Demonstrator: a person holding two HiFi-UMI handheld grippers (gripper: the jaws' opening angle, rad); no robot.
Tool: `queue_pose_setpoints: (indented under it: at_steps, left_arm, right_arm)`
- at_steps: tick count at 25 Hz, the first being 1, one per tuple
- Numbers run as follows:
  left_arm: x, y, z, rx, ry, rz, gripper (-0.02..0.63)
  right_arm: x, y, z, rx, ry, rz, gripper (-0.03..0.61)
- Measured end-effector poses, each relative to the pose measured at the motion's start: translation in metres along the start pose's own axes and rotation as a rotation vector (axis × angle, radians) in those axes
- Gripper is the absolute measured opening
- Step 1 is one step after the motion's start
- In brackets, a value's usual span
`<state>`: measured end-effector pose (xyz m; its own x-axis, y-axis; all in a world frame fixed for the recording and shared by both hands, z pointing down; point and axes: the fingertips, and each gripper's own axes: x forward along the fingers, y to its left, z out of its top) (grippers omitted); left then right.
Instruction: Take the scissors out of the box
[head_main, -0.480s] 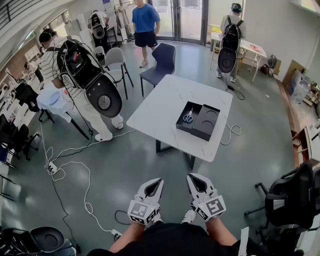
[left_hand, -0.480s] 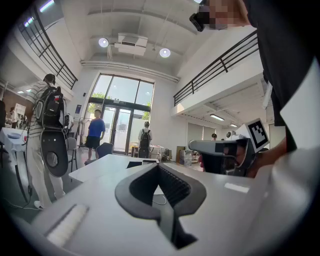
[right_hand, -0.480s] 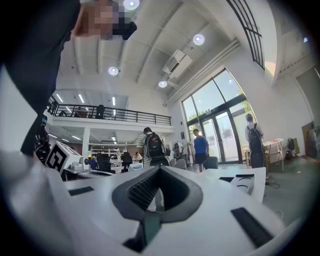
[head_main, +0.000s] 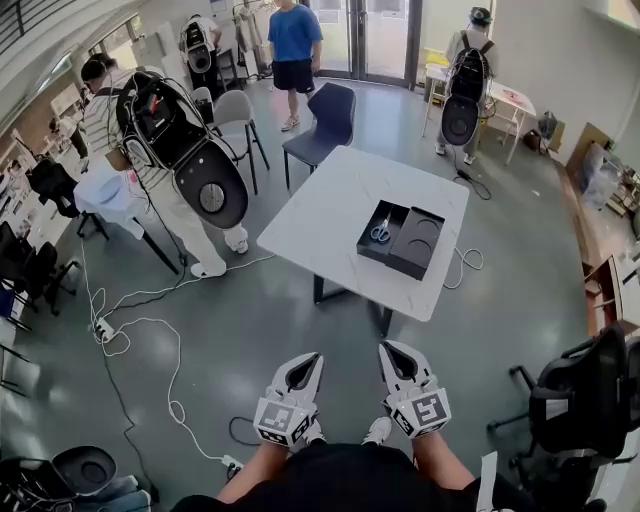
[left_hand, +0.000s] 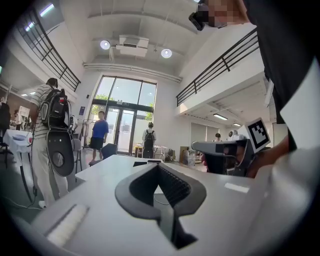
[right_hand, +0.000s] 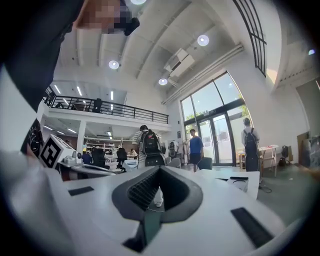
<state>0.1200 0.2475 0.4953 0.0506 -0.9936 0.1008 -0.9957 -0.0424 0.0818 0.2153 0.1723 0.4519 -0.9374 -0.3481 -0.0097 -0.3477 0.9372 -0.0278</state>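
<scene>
Head view: both grippers were held low, close to the person's body, above grey floor and well apart from the table (head_main: 320, 215)
- left gripper (head_main: 314, 357): fingers together at the tips, nothing between them; its own view (left_hand: 159, 165) showed the same, pads meeting at the point with only an empty hollow behind
- right gripper (head_main: 385, 347): fingers likewise closed on nothing, confirmed in its own view (right_hand: 160, 168)
- the two grippers sat side by side, tips pointing toward the table

The scissors (head_main: 380, 230) lay inside the black box (head_main: 371, 252), in its left compartment, blue-grey handles toward the near edge. The box sat on the white table, toward its right end.

Around it: a dark blue chair (head_main: 325, 115) at the table's far side, a person in a blue shirt (head_main: 294, 38) beyond it, a white cable (head_main: 150, 325) trailing over the floor to the left
</scene>
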Motion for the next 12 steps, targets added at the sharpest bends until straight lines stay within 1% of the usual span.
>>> queue_pose_setpoints:
  at_steps: [3,5,8,12]
  left_arm:
    - [-0.004,0.010,-0.002,-0.003,0.000,0.010,0.009]
    - [-0.006,0.016,-0.003,-0.007,-0.001,0.013,0.009]
    - [-0.012,0.026,-0.004,-0.012,0.001,0.011,0.009]
    - [-0.024,0.044,-0.007,-0.014,0.005,0.005,0.009]
  right_arm:
    - [0.004,-0.002,-0.002,0.016,-0.002,-0.022,0.008]
    - [0.010,0.001,-0.005,0.033,0.007,-0.018,0.008]
    - [0.021,0.013,-0.007,0.032,0.022,-0.001,0.008]
    - [0.038,0.030,-0.013,0.043,0.031,-0.001,0.008]
